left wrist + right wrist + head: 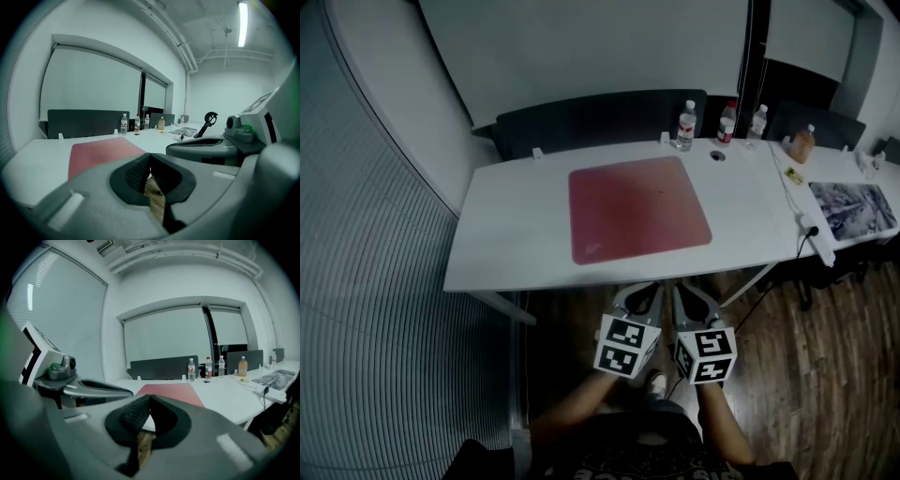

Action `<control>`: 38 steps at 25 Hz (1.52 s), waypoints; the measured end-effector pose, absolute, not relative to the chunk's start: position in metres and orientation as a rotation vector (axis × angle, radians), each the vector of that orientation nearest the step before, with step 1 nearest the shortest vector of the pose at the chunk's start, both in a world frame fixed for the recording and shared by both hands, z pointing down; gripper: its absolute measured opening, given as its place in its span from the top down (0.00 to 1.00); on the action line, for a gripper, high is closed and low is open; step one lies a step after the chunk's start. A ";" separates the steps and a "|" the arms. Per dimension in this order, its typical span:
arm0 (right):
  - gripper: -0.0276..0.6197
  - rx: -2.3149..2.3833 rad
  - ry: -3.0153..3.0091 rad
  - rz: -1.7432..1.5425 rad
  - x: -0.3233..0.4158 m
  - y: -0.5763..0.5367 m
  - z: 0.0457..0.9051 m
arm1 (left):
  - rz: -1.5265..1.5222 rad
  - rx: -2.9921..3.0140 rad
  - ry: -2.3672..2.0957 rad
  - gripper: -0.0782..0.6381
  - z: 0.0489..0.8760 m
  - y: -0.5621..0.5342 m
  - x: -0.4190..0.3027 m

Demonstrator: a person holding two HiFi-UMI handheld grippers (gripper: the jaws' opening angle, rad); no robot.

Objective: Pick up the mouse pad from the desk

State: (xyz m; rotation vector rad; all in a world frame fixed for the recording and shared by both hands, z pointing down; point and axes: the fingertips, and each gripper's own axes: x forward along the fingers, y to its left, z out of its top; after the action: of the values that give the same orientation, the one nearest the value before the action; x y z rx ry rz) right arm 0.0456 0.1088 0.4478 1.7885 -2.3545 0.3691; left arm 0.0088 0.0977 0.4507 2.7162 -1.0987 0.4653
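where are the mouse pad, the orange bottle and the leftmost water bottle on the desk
mouse pad (639, 208), head view, middle of its red top surface
orange bottle (802, 147), head view, middle of its body
leftmost water bottle (686, 128), head view, middle of its body

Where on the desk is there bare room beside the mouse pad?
Bare desk left of the mouse pad, out to the desk's left edge, and right of it up to the cable. Crowded: water bottles along the back edge.
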 end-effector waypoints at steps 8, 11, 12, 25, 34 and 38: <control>0.95 1.725 -2.398 0.405 0.081 0.079 0.459 | 0.500 2.688 -1.159 0.88 0.458 0.068 0.045; 0.95 1.708 -2.405 0.412 0.095 0.072 0.463 | 0.512 2.681 -1.183 0.88 0.459 0.060 0.057; 0.95 1.701 -2.410 0.415 0.098 0.069 0.464 | 0.514 2.677 -1.194 0.88 0.459 0.057 0.060; 0.95 1.618 -2.454 0.394 0.108 0.032 0.464 | 0.506 2.629 -1.296 0.88 0.456 0.018 0.062; 0.95 1.604 -2.448 0.368 0.096 -0.018 0.460 | 0.470 2.615 -1.292 0.88 0.458 -0.033 0.050; 0.95 1.594 -2.437 0.350 0.088 -0.048 0.461 | 0.452 2.608 -1.291 0.88 0.459 -0.064 0.041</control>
State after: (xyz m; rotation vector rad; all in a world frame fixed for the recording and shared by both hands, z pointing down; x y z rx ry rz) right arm 0.0878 -0.0478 0.4605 1.5945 -2.4368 0.3505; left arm 0.0405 -0.0637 0.4589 2.6080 -1.2905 0.4520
